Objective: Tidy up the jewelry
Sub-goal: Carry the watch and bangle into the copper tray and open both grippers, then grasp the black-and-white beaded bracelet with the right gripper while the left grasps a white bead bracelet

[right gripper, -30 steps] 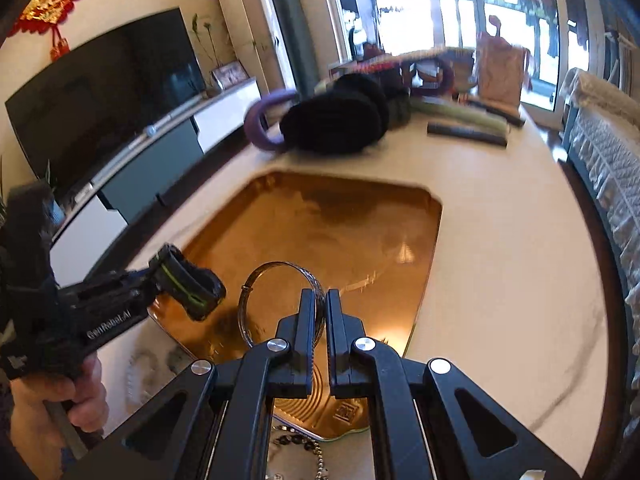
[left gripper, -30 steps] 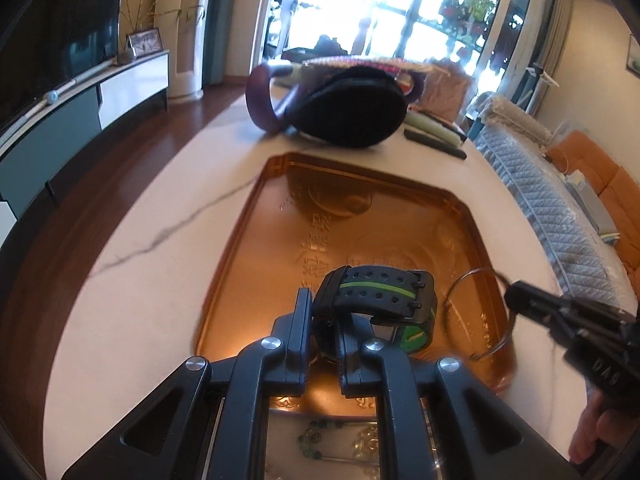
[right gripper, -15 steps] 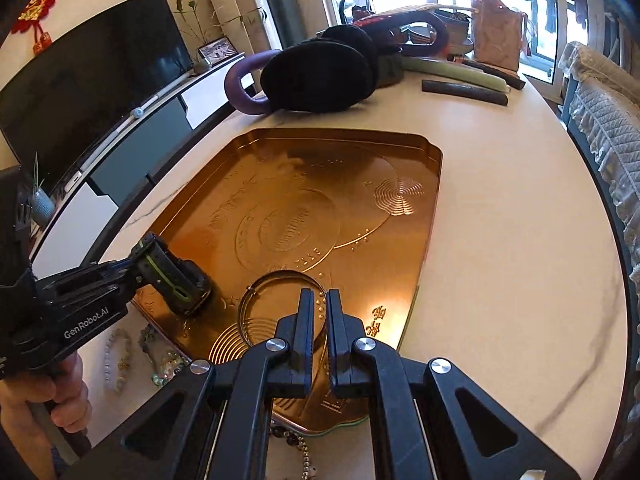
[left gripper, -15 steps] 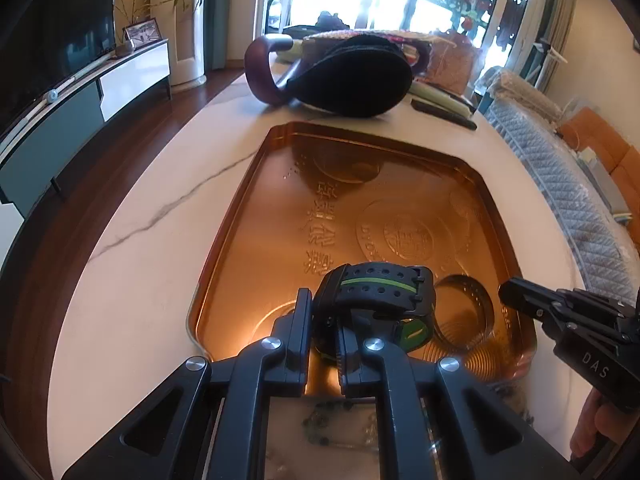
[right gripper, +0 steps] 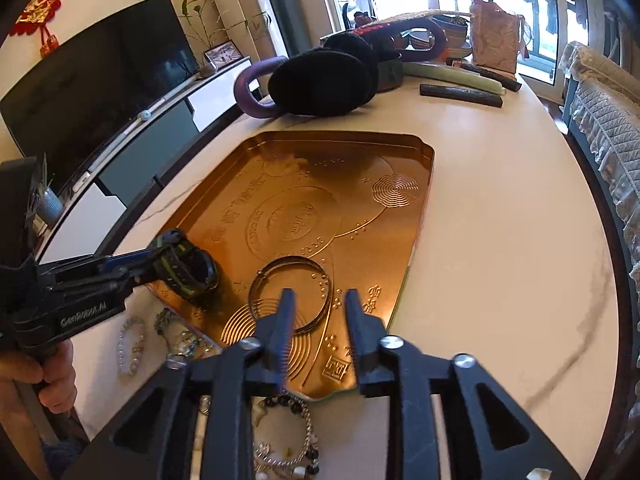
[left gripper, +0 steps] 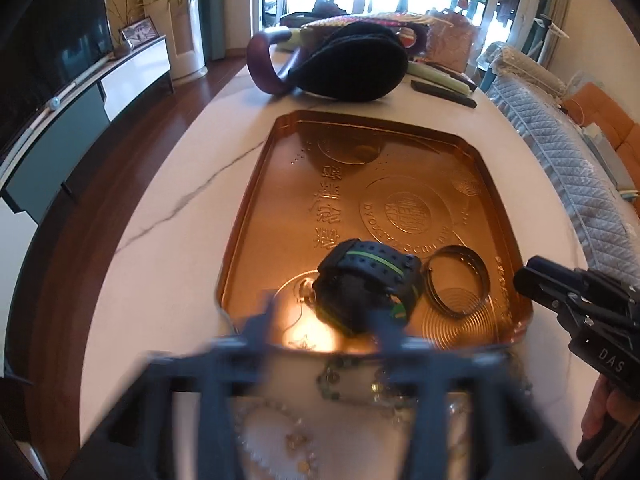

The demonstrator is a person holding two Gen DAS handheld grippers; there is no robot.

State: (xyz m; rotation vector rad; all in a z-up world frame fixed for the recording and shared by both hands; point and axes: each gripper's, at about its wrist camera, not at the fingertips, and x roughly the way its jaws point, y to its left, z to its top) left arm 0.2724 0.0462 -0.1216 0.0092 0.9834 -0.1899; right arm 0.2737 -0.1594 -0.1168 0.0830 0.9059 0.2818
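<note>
Two pieces of jewelry now lie inside the gold tray (right gripper: 416,216), at its near end. The thin metal bangle (right gripper: 291,296) rests flat on the tray floor; half a second ago the right gripper (right gripper: 320,312) pinched its rim between closed fingers, and now those fingers stand spread apart, the bangle released and lying just past the left fingertip. From the left wrist camera the bangle (left gripper: 458,280) sits just beside the black watch (left gripper: 368,284) with the green stripe.

The left gripper (left gripper: 320,320) is smeared by motion blur, but its fingers sit much wider apart than before — earlier they were clamped on the watch band. In the right wrist view the left gripper (right gripper: 160,258) reaches the watch (right gripper: 188,266), which sits at the tray's near left corner; whether a finger touches it I cannot tell.

Outside the tray, on the white table (right gripper: 500,240), a bead bracelet (right gripper: 130,346) and a chain bracelet (right gripper: 288,432) lie near its front edge. A black bag (left gripper: 352,64) sits beyond the tray's far end.
</note>
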